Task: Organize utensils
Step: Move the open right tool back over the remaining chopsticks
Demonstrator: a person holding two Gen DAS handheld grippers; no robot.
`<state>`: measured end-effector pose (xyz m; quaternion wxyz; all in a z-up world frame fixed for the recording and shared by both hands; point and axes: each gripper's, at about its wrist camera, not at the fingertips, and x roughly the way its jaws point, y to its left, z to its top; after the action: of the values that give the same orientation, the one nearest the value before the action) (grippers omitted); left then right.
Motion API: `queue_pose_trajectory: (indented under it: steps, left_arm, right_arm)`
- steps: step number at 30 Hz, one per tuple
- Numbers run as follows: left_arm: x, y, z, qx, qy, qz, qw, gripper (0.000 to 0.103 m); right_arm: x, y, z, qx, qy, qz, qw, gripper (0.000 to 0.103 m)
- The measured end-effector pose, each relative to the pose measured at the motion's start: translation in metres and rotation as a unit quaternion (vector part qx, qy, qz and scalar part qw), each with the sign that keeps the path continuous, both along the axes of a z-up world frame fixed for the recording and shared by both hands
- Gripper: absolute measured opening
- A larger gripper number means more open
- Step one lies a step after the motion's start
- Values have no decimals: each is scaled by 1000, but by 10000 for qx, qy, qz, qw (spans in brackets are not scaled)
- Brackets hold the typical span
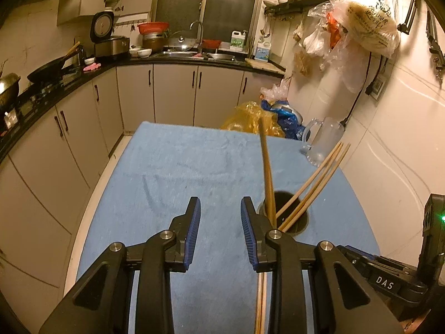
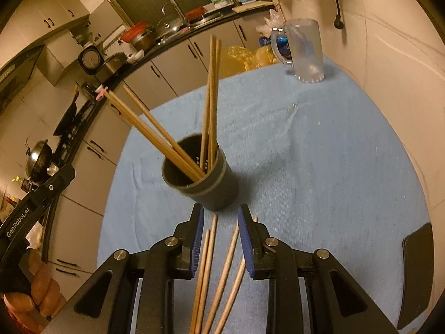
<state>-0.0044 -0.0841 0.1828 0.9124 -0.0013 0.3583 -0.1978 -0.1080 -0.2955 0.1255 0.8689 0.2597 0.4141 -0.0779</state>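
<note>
Both tools are released. The right tool (image 2: pixel 219 217) points down over loose chopsticks (image 2: pixel 207 272) lying on the blue-clothed tabletop (image 2: pixel 319 167) just before the dark holder cup (image 2: pixel 214 183), likely to gather them. The left tool (image 1: pixel 220 206), empty, hovers beside that cup, where other chopsticks (image 2: pixel 155 130) already lean.

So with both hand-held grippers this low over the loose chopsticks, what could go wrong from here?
1. The loose chopsticks lie close together under the open right hand-held gripper; it may pinch several or push them askew.
2. The dark cup stands just ahead of it, with chopsticks leaning far out; a nudge might tip it.
3. The left hand-held gripper is beside the cup's rim and could knock those sticks.
</note>
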Motion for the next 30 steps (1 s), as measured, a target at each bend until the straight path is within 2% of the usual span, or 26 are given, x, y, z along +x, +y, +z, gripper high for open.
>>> queue_pose_trajectory:
  steps: [13,22,30]
  left_arm:
    - [-13,17,-34,240,284,147,9992,28]
    - [-17,40,-55,536,396,468,9967,30]
    - [-22,55,-72,598,642,572,9945,30]
  right_arm:
    - [-4,12,-26,15,333,94,9994,27]
    - [-2,18,-36,19,501,172,9986,27]
    - [0,16,-51,198,708,80,9973,27]
